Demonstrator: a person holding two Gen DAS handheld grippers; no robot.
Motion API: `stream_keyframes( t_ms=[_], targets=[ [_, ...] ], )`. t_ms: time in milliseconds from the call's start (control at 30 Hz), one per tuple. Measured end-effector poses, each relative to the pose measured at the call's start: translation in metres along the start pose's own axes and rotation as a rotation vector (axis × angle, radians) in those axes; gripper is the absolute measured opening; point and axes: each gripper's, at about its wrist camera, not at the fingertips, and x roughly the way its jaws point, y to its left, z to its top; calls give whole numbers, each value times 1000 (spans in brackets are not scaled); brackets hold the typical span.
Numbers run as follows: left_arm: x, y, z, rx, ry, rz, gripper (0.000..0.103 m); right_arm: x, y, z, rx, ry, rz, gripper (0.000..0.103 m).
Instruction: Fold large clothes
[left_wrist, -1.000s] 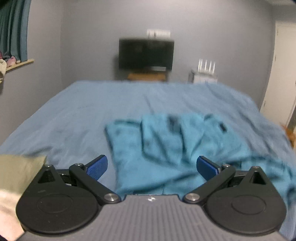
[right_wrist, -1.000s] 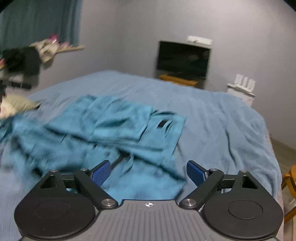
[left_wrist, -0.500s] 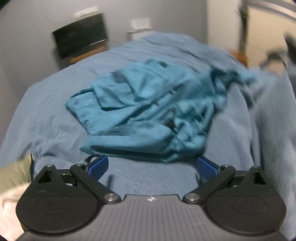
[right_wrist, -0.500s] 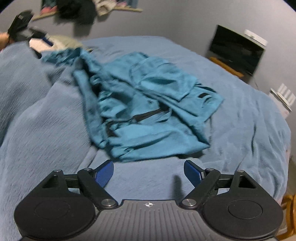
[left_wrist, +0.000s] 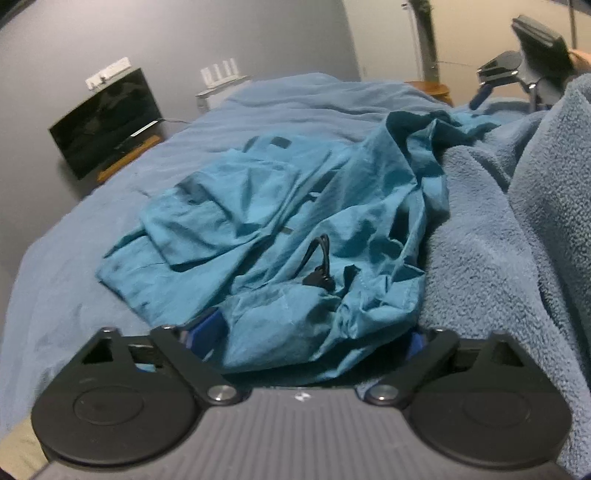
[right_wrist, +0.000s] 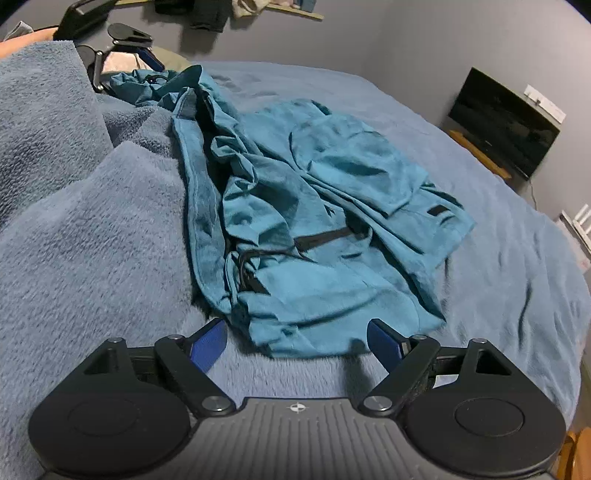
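Observation:
A crumpled teal garment with pockets and a black drawstring (left_wrist: 280, 229) lies on the blue bed; it also shows in the right wrist view (right_wrist: 325, 229). My left gripper (left_wrist: 310, 339) is open, and the garment's near edge lies between its jaws and hides most of both blue pads. My right gripper (right_wrist: 295, 341) is open and empty, just short of the garment's opposite edge, above the blanket. Each gripper shows small in the other's view: the right one (left_wrist: 517, 70), the left one (right_wrist: 122, 55).
A thick blue fleece blanket (left_wrist: 517, 229) is bunched beside the garment, and it also shows in the right wrist view (right_wrist: 92, 221). A dark TV (left_wrist: 107, 122) on a wooden stand and a white router (left_wrist: 221, 74) stand past the bed's far end. Clothes (right_wrist: 207, 14) hang on a shelf.
Both grippers have dropped low and moved in toward the garment from opposite sides. The left gripper's jaws now straddle the garment's edge; the right has come closer to its edge.

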Motion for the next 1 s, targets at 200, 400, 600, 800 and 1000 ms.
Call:
stream_keyframes(
  t_ms=[200,400,600,800,1000],
  targets=[
    [2,13,-4,-81,-62,6,49,18,-2,3,-12,-5,53,65],
    [-7,33,-4,-238,-159,56,37,19,-18,13,99,-62,111,37],
    [-2,72,17,-429,-267,122,30,8,-61,34,307,-272,30,30],
    [24,107,54,-515,-289,198,30,26,-101,69,430,-391,-79,29],
    [45,140,70,-599,-278,241,30,49,-133,85,505,-425,-122,28]
  ],
)
